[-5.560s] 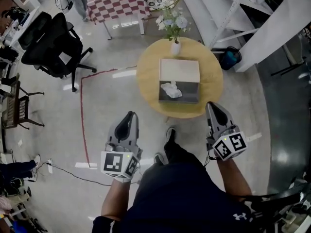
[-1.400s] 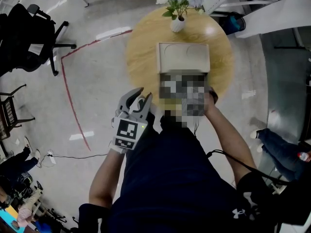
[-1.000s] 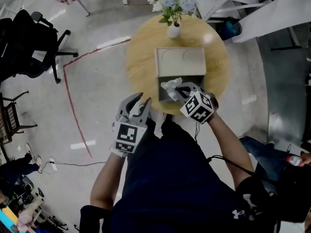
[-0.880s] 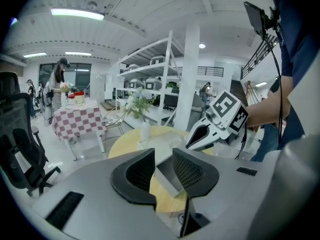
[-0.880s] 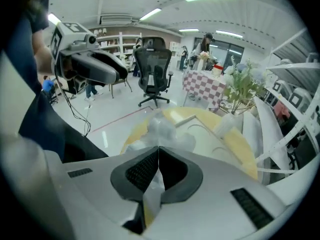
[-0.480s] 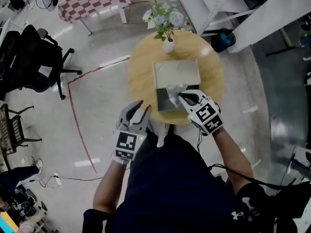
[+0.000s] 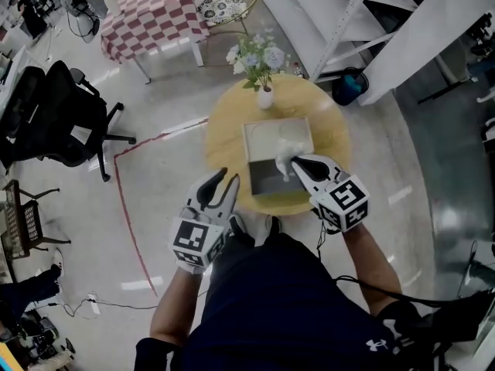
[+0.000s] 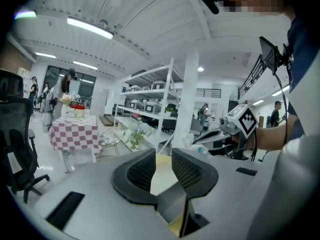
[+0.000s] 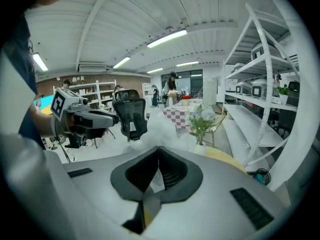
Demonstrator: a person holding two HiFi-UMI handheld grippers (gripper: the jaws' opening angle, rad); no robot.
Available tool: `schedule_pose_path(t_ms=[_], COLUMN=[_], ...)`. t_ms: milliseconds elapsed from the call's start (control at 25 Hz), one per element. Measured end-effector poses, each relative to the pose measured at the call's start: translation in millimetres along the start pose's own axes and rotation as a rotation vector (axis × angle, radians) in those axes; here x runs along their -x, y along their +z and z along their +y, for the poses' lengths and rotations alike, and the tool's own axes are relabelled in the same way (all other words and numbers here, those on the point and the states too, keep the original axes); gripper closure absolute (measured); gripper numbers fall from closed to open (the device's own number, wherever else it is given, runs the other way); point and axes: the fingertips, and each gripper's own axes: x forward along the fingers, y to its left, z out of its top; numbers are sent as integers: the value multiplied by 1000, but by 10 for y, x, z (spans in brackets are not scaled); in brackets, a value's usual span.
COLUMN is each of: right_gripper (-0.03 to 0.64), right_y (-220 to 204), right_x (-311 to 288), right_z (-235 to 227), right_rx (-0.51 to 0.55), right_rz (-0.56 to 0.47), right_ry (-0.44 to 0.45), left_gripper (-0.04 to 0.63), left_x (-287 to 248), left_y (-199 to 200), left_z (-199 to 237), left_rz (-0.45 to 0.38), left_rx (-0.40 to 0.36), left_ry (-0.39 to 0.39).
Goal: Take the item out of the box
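While the crumpled white wad (image 7: 287, 148) is pinched tight in the right gripper (image 7: 295, 161) just over the box (image 7: 260, 182) mid round table (image 7: 331, 132), it's probably best lifted straight up, the left gripper (image 7: 227, 178) being slightly parted and empty by the near edge.

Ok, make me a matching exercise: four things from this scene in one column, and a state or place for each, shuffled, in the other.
1. left gripper
2. right gripper
3. flower vase
4. box

A. shut on the white crumpled item
B. lid open, middle of the round table
C. jaws apart, nothing between them
D. at the table's far edge

Pairs: 1-C, 2-A, 3-D, 4-B
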Motion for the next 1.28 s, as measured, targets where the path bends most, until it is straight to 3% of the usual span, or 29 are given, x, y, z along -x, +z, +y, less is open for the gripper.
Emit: schedule_pose_path(t_ms=[280,520,640,760,840,1040,1200,1280], right_gripper=[603,603,603,603,603,603,603,603], right_y=[336,594,708,811,867,978,1057,1096], right_x=[275,491,599,681,709,760,843,856], right_z=[-83,-155,-175,-185,-199,-213,-211,-220], right_rx=[-76,-159,-192,-220,-227,-213,-213,-207], right_rz=[-129,-232,-283,-328,-347,-390,-440,-455], right_ry=[-53,-84,-95,-106,-115,-134,-142,-145], left_gripper=[489,492,494,494,494,494,495,495], left_x=[70,83,75,84,78,58,42,24], left_y=[385,506,617,679,726,952,964,1046], left_z=[-107,-166,-213,-263,-285,-325,-352,-344], left_rz=[-81,-102,-125,-89,-75,-158,-131,-177], left_rx=[-6,16,-21,-49,-42,-14,-31,-13], left_ry=[-18,-26,-25,-28,-40,-64,-74,-71])
